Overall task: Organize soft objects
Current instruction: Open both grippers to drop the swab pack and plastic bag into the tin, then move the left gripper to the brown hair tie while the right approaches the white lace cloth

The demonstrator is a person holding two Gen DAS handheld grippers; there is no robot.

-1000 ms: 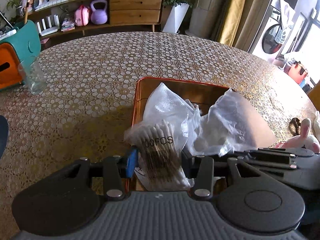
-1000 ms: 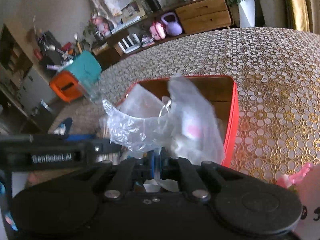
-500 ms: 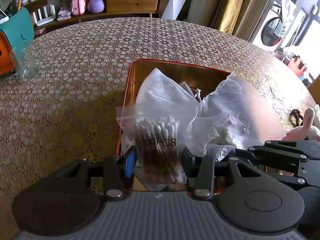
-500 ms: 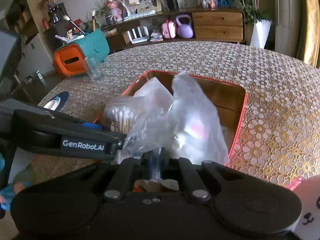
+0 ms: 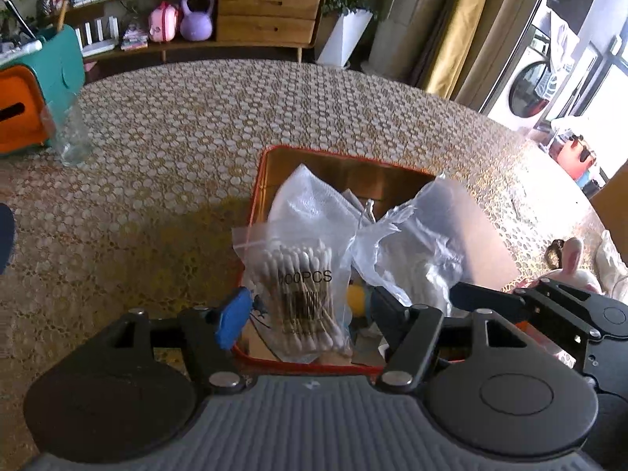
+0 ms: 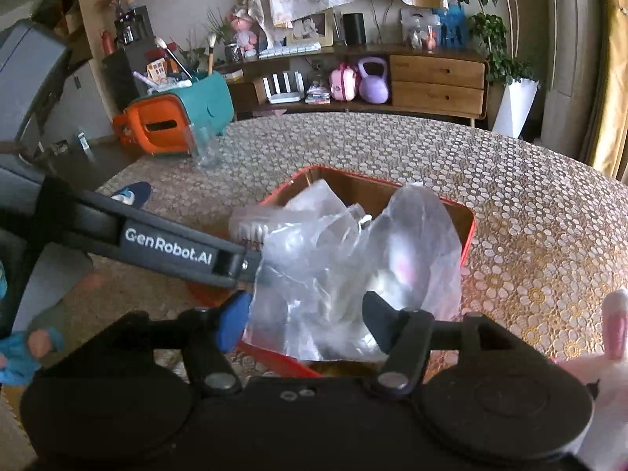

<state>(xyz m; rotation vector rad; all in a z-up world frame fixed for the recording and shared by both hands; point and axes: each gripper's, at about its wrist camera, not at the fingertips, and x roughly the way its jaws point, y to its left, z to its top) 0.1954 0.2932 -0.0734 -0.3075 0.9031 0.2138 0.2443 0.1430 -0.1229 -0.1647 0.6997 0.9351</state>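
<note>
Both grippers' jaws just opened, left gripper (image 5: 306,314) and right gripper (image 6: 306,322) astride released cotton-swab bag (image 5: 304,298), clear bag (image 6: 353,274).

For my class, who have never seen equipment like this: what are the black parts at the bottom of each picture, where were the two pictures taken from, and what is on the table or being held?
No robot here: a person holds a two-finger gripper in each hand, each carrying a forward-looking camera, one picture each. The left gripper stands around a bag of cotton swabs; the right gripper stands around a crumpled clear bag. Both jaws have just been opening, so the bags sit loose between them, inside a red-rimmed box on the patterned table. A drinking glass and a plush rabbit also rest there.
</note>
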